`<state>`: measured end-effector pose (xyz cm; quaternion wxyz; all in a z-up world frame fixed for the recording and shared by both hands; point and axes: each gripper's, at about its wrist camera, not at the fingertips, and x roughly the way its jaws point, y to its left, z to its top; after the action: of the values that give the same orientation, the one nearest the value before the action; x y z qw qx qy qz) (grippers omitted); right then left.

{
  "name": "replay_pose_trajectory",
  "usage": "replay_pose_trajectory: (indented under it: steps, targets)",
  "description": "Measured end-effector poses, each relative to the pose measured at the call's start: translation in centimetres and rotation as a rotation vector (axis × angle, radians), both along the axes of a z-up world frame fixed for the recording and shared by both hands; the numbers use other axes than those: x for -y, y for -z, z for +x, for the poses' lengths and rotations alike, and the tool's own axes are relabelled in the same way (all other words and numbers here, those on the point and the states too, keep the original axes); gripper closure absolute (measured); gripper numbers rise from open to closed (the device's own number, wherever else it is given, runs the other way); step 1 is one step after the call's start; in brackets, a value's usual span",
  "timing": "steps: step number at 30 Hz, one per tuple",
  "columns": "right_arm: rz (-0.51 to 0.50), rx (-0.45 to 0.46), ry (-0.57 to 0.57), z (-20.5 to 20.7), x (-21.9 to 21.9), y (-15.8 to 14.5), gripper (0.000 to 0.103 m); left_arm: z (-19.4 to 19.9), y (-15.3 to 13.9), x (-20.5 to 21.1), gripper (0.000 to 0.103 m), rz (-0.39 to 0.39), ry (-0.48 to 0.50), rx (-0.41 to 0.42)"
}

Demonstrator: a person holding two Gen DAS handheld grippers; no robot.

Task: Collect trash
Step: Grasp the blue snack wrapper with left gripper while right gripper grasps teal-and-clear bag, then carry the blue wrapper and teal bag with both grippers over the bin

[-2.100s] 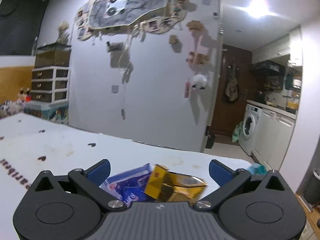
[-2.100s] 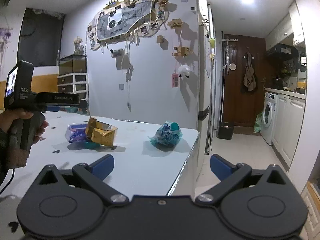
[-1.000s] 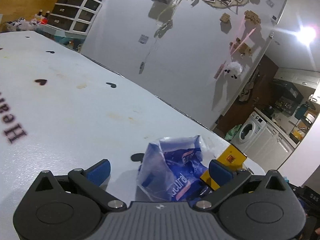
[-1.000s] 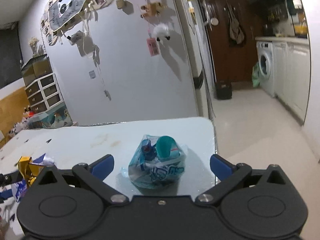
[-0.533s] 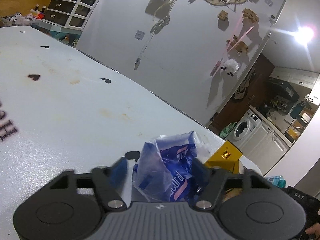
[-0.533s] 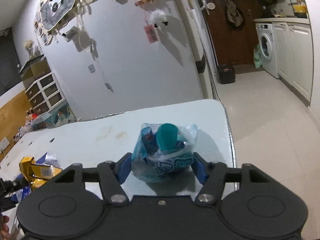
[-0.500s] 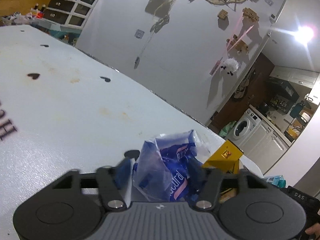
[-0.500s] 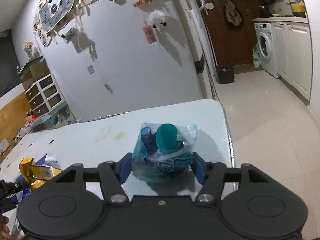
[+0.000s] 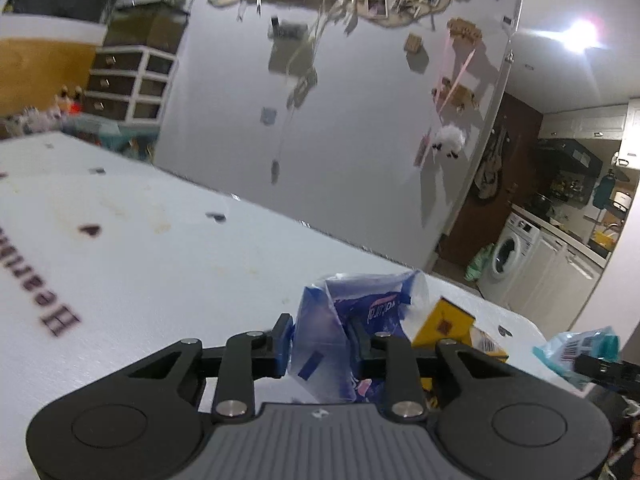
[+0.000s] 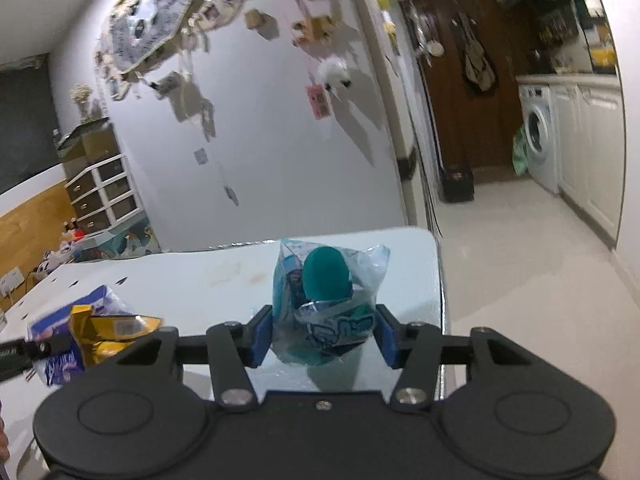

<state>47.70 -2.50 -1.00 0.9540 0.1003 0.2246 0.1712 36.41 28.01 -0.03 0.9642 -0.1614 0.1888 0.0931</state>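
Observation:
My left gripper is shut on a crumpled blue plastic wrapper, held just above the white table. A yellow-gold carton lies right beside it. My right gripper is shut on a crushed teal plastic bottle with a teal cap, lifted a little above the table's right end. The right wrist view also shows the blue wrapper and the gold carton at lower left. The left wrist view shows the teal bottle at far right.
The table edge drops to a tiled floor on the right. A grey wall with hanging decorations stands behind the table. A washing machine and white cabinets line the far right.
Both grippers have closed tighter on their items and lifted them slightly. The left view has tilted up and the blue wrapper now sits pinched between the fingers.

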Motion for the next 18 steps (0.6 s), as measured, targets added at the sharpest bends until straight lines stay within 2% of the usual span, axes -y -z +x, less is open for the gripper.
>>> replay_pose_trajectory:
  steps: [7, 15, 18]
  targets:
    - [-0.032, 0.075, -0.048, -3.2, 0.1, -1.5, 0.049, -2.3, -1.7, 1.5, 0.074, 0.113, -0.059, 0.057]
    - [-0.032, 0.105, -0.089, -6.1, 0.7, -2.4, 0.049, -4.1, -2.7, 6.3, 0.074, 0.227, 0.006, 0.090]
    - [-0.021, 0.114, -0.091, -7.0, 1.3, -2.7, 0.049, -4.6, -2.8, 7.9, 0.074, 0.244, 0.039, 0.102]
